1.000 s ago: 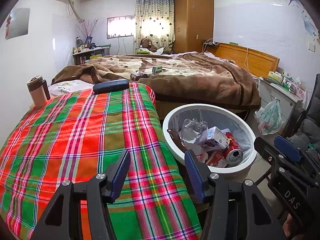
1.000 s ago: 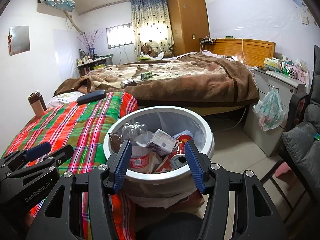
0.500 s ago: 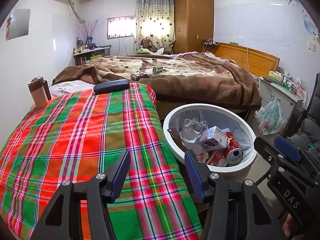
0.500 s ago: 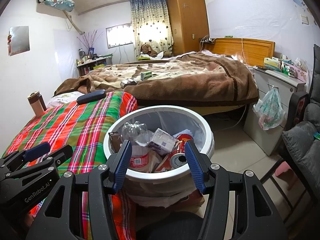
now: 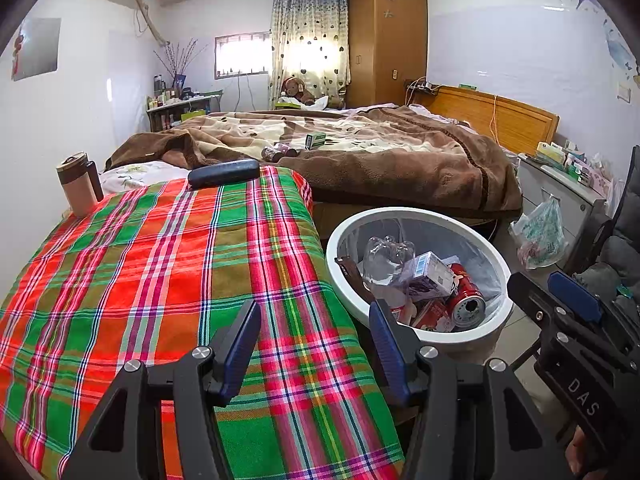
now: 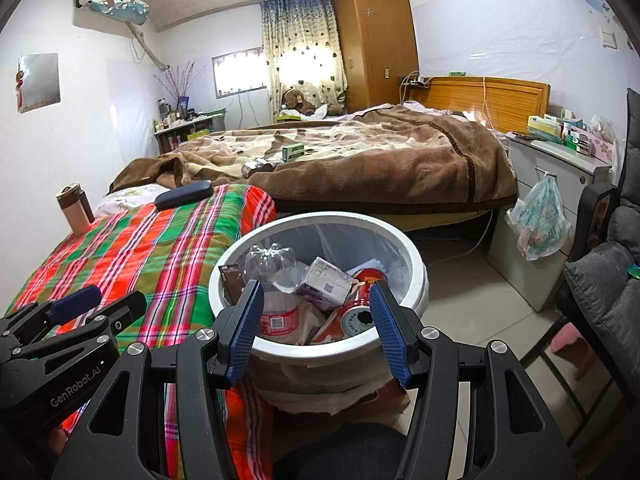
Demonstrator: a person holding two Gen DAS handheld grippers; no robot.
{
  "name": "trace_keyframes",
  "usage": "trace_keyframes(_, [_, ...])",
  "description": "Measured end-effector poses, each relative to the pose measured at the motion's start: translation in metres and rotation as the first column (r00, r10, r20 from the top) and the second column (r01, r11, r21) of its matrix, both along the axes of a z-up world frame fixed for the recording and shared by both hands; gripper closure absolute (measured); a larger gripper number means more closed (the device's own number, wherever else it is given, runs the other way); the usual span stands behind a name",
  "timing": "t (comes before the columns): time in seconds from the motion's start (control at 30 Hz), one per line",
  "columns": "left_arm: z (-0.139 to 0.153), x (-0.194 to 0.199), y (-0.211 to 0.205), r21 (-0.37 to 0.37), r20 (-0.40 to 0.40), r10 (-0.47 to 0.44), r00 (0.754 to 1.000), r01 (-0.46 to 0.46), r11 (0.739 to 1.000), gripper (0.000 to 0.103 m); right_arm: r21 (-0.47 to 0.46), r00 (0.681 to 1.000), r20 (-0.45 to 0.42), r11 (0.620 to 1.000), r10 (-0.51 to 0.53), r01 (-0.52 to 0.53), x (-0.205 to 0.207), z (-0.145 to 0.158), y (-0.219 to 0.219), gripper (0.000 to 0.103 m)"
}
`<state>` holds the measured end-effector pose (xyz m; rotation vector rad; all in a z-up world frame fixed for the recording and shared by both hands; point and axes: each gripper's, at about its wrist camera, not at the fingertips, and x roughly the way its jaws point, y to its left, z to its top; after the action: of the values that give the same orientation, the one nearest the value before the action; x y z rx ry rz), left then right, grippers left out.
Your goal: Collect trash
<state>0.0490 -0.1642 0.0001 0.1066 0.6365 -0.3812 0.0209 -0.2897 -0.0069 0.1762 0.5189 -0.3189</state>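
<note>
A white round trash bin (image 5: pixel 496 256) (image 6: pixel 416 264) stands on the floor beside the plaid-covered table. It holds a clear plastic bottle (image 6: pixel 276 280), a small carton (image 6: pixel 326 284), a red can (image 6: pixel 356 312) and wrappers. My left gripper (image 5: pixel 316 340) is open and empty above the plaid cloth (image 5: pixel 152 264). My right gripper (image 6: pixel 316 328) is open and empty just in front of the bin. Each gripper shows at the edge of the other's view.
A dark case (image 5: pixel 224 173) and a brown flask (image 5: pixel 78 186) sit at the table's far end. A bed with a brown blanket (image 5: pixel 380 160) holds a small green box (image 5: pixel 315 140) and a can (image 5: pixel 276 153). A cabinet with a hanging bag (image 6: pixel 538 220) and a grey chair (image 6: pixel 604 288) stand on the right.
</note>
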Motion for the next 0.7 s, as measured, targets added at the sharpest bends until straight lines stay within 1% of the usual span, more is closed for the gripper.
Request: trace_keyframes(0.7, [0.0007, -0.0036, 0.0004, -0.003, -0.001, -0.002, 1.0, 0.002, 1.0, 0.047, 0.002, 1.0, 0.004, 1.0, 0.001, -0.001, -0.0006, 0.0011, 0.0008, 0.047])
